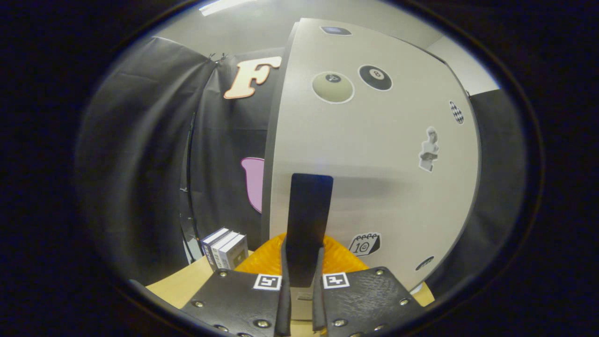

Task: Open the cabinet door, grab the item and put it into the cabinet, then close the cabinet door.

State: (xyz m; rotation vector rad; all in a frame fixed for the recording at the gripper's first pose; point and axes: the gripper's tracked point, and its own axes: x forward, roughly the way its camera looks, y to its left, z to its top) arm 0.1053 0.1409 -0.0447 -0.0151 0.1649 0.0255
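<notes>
1. Gripper view: the black two-finger gripper has its fingers drawn close, both pressed on a flat black rectangular slab that stands upright between them and rises well above the fingertips.
2. Just beyond the fingers sits an orange ribbed object on the light wooden tabletop; what it is cannot be told.
3. Close ahead stands the pale grey cabinet door, closed and covered with stickers.
4. A small row of grey and white boxes stands beside the cabinet.
</notes>
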